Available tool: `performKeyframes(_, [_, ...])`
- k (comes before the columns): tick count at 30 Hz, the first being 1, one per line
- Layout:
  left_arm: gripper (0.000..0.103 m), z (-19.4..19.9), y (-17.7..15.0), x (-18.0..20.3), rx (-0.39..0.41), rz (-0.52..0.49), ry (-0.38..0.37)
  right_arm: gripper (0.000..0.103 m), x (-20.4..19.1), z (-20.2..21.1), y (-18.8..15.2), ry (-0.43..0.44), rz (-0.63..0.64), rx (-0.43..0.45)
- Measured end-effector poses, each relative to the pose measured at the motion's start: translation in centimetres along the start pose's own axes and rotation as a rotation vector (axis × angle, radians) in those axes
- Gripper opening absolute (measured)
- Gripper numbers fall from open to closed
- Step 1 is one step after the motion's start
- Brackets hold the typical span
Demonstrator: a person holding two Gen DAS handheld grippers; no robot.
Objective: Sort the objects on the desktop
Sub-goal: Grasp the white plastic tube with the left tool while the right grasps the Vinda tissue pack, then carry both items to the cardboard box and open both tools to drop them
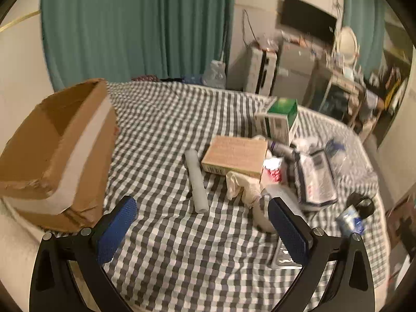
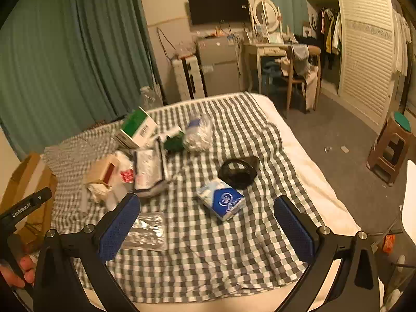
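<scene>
My left gripper point(image 1: 202, 208) is open and empty above the checked cloth point(image 1: 166, 130). Ahead of it lie a white tube point(image 1: 196, 180), a flat brown box point(image 1: 235, 154), a crumpled beige bag point(image 1: 243, 184) and a green-and-white box point(image 1: 279, 119). An open cardboard box point(image 1: 57, 145) stands at the left. My right gripper point(image 2: 206, 208) is open and empty, just short of a blue-and-white tissue pack point(image 2: 221, 201). A black pouch point(image 2: 238, 171), a silver foil pack point(image 2: 147, 231), a plastic-wrapped booklet point(image 2: 148, 171) and a clear bag of white items point(image 2: 197, 132) lie around it.
The cloth covers a bed whose white edge point(image 2: 312, 171) runs along the right. The cardboard box point(image 2: 26, 179) is at the left edge in the right wrist view. A stool point(image 2: 392, 148), a chair point(image 2: 299, 72) and a dressing table point(image 2: 267, 49) stand beyond the bed.
</scene>
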State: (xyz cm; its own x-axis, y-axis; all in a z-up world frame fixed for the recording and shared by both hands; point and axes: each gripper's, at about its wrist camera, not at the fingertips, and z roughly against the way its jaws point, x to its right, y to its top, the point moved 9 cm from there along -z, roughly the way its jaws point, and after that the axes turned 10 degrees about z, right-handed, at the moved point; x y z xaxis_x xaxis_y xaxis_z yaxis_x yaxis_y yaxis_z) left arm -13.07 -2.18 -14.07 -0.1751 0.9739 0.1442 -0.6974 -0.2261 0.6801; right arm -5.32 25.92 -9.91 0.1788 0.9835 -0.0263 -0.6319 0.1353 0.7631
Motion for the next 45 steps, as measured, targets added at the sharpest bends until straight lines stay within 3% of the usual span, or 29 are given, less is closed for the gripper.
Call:
performKeyframes(3, [0.103, -3.0, -0.4, 0.4, -0.048, -0.038, 0.033, 0.103, 0.7, -2.0, -0.5, -0.031, 0.029, -0.048])
performKeyframes(11, [0.103, -9.7, -0.6, -1.0, -0.137, 0.021, 0.092, 0.103, 2.2, -8.2, -1.9, -0.049, 0.064, -0.167])
performKeyframes(18, [0.101, -13.4, -1.4, -2.2, -0.221, 0.059, 0.091, 0.103, 1.6, -12.7, -2.9, -0.05, 0.142, -0.228])
performKeyframes(22, [0.085, -15.3, -2.2, -3.4, -0.279, 0.113, 0.085, 0.102, 2.0, -14.4, -2.8, -0.037, 0.147, -0.218])
performKeyframes(24, [0.079, -15.1, -2.1, -3.4, -0.26, 0.096, 0.084, 0.096, 1.9, -15.5, -3.5, -0.019, 0.156, -0.256])
performKeyframes(26, [0.051, -14.8, -1.9, -3.1, -0.249, 0.07, 0.074, 0.092, 1.4, -16.3, -4.5, 0.013, 0.169, -0.3])
performKeyframes(29, [0.021, -14.4, -1.9, -2.2, -0.253, 0.031, 0.041, 0.079, 1.2, -16.5, -5.1, -0.02, 0.228, -0.334])
performKeyframes(31, [0.019, -13.8, -1.9, -2.1, -0.247, 0.029, 0.031, 0.067, 1.4, -16.2, -5.0, -0.03, 0.227, -0.337])
performKeyframes(35, [0.019, -11.7, -1.6, -1.9, -0.236, 0.065, -0.009, 0.061, 1.6, -15.0, -5.1, 0.008, 0.172, -0.33])
performKeyframes(40, [0.019, -8.8, -0.4, -1.4, -0.191, 0.094, -0.061, 0.058, 0.6, -12.5, -4.5, 0.042, 0.161, -0.301])
performKeyframes(45, [0.018, -6.0, 1.3, -1.4, -0.141, 0.127, -0.133, 0.057, -2.8, -8.5, -2.5, 0.094, 0.18, -0.233])
